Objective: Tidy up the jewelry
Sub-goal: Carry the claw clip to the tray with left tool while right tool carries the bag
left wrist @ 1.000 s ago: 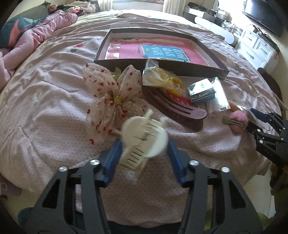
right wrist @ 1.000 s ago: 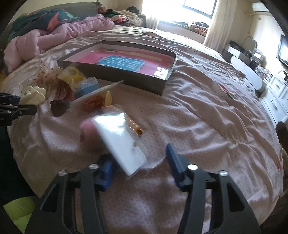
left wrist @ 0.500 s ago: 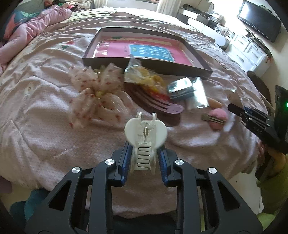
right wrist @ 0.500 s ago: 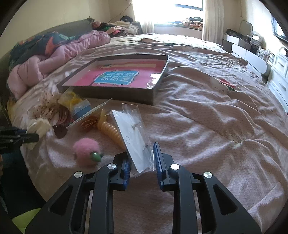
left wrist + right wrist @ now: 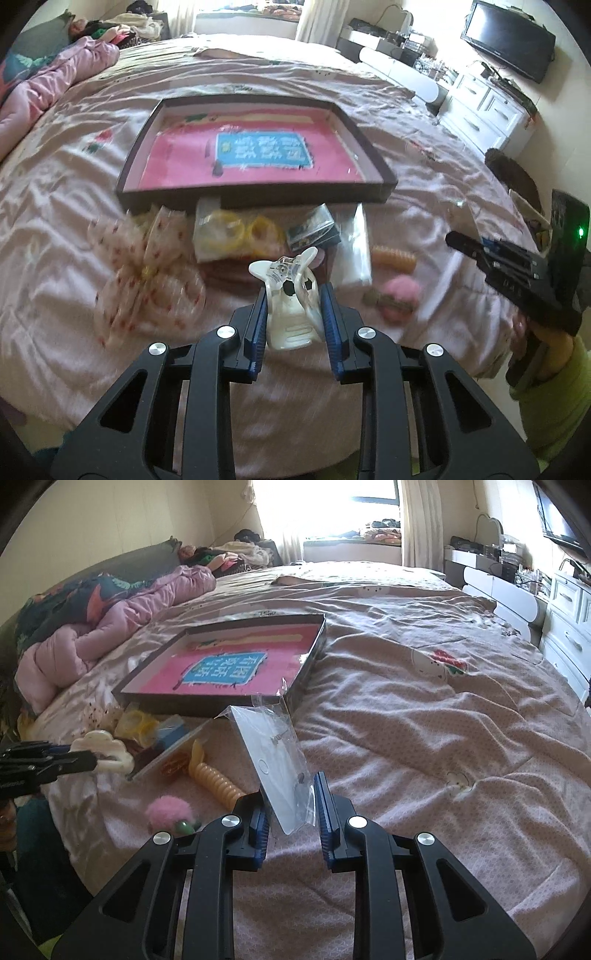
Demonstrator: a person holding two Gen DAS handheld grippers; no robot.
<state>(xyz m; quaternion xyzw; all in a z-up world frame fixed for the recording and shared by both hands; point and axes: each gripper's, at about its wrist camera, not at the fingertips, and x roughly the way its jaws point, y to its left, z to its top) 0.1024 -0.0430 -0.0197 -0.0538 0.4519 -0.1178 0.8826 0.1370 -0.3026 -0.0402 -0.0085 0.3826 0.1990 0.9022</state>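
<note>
Clip (image 5: 291,295) and packet (image 5: 279,771) were both already off the bed, each pinched between a pair of fingers. The left gripper (image 5: 293,326) had just closed its blue fingers (image 5: 258,325) narrowly on the white claw clip, which stood upright between them with its wings pointing away toward the tray. The right gripper (image 5: 290,812) had likewise just closed on the lower corner of a clear earring packet, whose long side leaned up and away to the left, also toward the tray.

The tray (image 5: 373,181), pink inside and dark-walled, lay straight ahead of the left fingers, beyond the heap of loose pieces: yellow bands (image 5: 236,232) in a bag, a spotted bow (image 5: 147,273), a small dark box (image 5: 314,229). From the right gripper it sat ahead and off to the left, its near corner just past the packet's top edge. I would judge the left hand the better lined up, though both faced a short carry forward over the heap. A pink pompom clip (image 5: 170,810) and a spiral tie (image 5: 212,777) lay on the bed (image 5: 424,720) between the two grippers.
</note>
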